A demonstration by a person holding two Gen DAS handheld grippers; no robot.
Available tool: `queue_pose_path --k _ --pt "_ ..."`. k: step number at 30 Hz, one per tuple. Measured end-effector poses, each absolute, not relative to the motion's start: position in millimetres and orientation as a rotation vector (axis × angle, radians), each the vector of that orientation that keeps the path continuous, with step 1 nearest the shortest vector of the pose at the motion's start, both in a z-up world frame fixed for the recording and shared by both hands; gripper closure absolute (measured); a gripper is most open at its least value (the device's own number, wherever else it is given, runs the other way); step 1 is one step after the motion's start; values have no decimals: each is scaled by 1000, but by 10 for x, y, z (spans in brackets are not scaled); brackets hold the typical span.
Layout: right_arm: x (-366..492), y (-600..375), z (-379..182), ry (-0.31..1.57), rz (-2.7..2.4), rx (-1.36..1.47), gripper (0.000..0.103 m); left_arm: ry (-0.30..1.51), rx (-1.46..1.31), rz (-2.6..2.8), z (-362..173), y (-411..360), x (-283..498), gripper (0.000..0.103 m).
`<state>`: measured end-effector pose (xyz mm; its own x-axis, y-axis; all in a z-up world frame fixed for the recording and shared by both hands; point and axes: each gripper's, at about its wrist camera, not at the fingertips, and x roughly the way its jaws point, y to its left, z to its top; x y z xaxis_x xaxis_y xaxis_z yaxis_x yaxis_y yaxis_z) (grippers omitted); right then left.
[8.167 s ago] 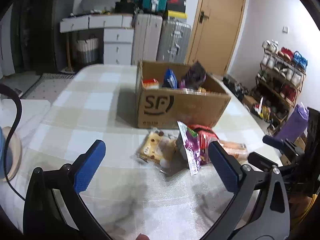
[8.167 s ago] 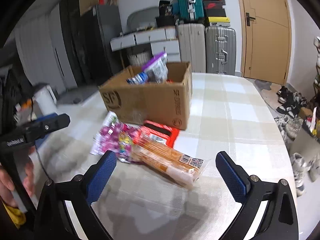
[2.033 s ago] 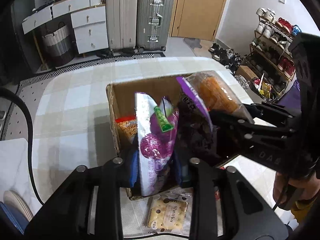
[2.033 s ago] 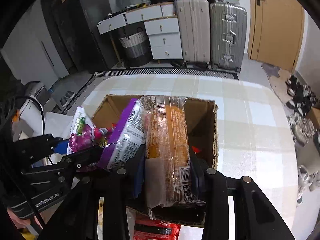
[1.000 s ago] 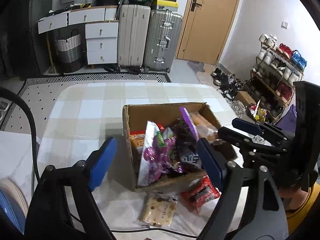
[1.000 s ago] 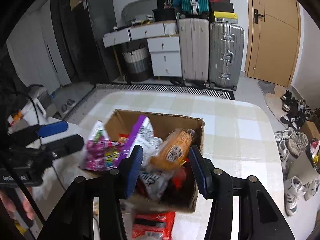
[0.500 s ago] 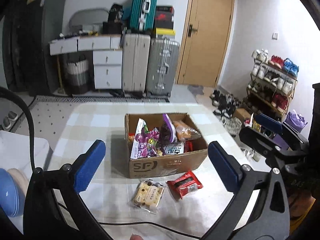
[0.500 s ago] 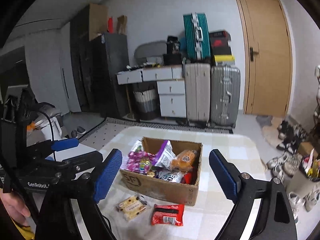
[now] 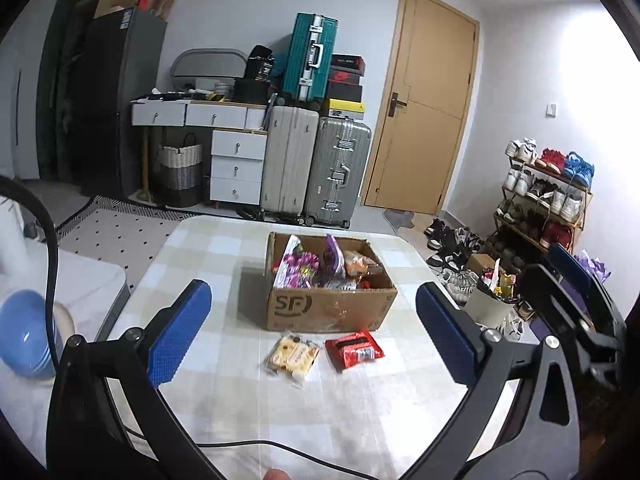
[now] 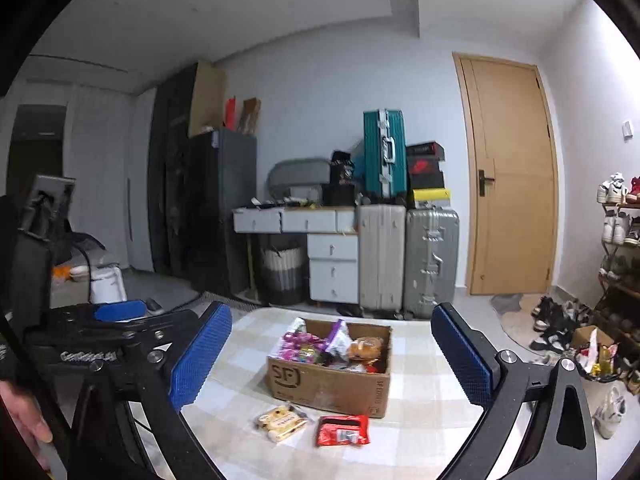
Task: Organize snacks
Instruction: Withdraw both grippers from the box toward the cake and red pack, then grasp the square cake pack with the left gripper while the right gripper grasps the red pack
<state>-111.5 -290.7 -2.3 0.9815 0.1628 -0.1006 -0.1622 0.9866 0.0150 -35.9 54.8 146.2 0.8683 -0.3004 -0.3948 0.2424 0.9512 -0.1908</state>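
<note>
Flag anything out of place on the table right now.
Two packets still lie loose on the table in front of the cardboard box: a yellow biscuit pack and a red snack pack. The rest of the snacks stand in the box. Both grippers, left and right, are open and hold nothing.

Brown cardboard box (image 9: 332,312) (image 10: 328,384), "SF" printed on near wall, top open, upright on checked tablecloth. Sits ahead of left gripper (image 9: 312,332), framed between its spread blue pads, well apart from both. Filled with snack bags: purple-and-white packet (image 9: 296,266) (image 10: 298,346) at left, tilted; second purple-edged bag (image 9: 334,256) (image 10: 338,338) upright at centre; orange-brown bread pack (image 9: 356,264) (image 10: 366,348) at right.

Pale yellow biscuit pack (image 9: 292,354) (image 10: 280,420) flat on cloth, just in front of box, on gripper side. Red snack packet (image 9: 354,350) (image 10: 344,430) flat beside it to the right, near but apart. Both outside box, lying between pad lines in both views.
</note>
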Motion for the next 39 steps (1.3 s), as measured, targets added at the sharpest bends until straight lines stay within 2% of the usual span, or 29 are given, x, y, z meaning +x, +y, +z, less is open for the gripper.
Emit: queue_pose_path --k 10,20,24,31,35,39 --pt "-1092 -2985 -542 126 169 92 1 435 -162 -248 1023 701 -434 1" --pt "-359 -3125 -1269 370 187 123 1 518 -87 -196 192 482 226 1" --pt "-96 -3201 -1410 450 165 134 1 529 -10 -190 89 334 441 1" --pt "471 -3131 -1678 632 176 130 1 630 -132 -223 -125 475 853 1" --pt "753 -3077 -1791 687 153 113 1 639 -47 -221 -239 349 1038 1" --pt "1051 -3000 -1898 767 142 79 1 745 -57 -223 -444 262 1302 1"
